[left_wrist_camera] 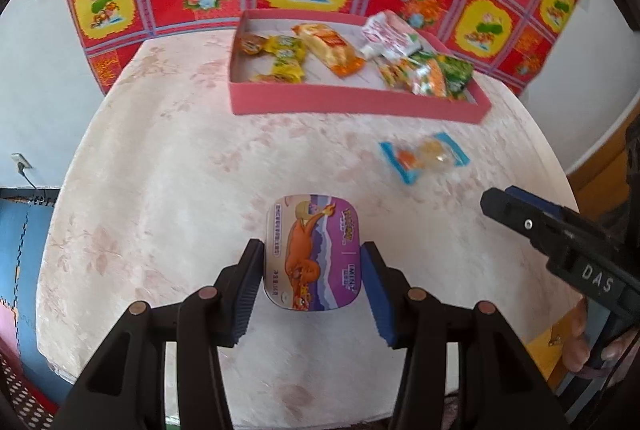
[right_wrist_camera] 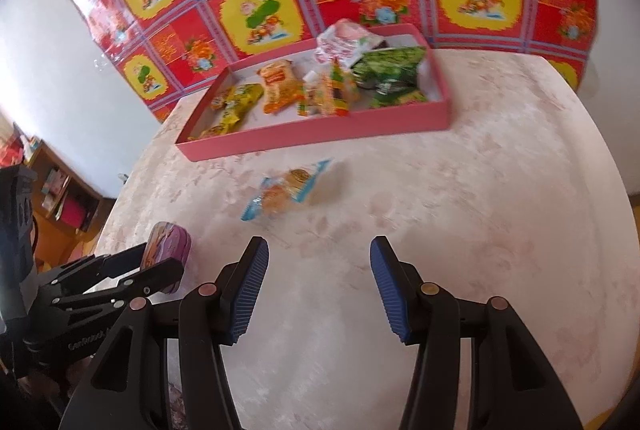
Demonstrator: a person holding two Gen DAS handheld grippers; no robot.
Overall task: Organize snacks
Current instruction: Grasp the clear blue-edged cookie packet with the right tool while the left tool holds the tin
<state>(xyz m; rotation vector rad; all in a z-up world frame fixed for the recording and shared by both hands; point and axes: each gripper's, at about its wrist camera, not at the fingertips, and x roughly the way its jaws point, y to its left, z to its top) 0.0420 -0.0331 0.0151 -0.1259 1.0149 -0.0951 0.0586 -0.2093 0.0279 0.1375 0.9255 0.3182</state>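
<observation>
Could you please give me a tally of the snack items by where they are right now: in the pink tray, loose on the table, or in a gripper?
In the pink tray: about 6 packets, overlapping, so the count is approximate
Loose on the table: 1, the blue-edged clear packet
Between the left gripper's fingers: 1, the purple tin
In the right gripper: 0
Total: about 8

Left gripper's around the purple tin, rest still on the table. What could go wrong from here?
1. The left gripper straddles only the near half of the purple tin; a hard, smooth tin held off-centre may pivot or slip when lifted.
2. The pink tray is already crowded on its right side, so the tin could land on packets.
3. The blue-edged packet lies on the way to the tray.
</observation>
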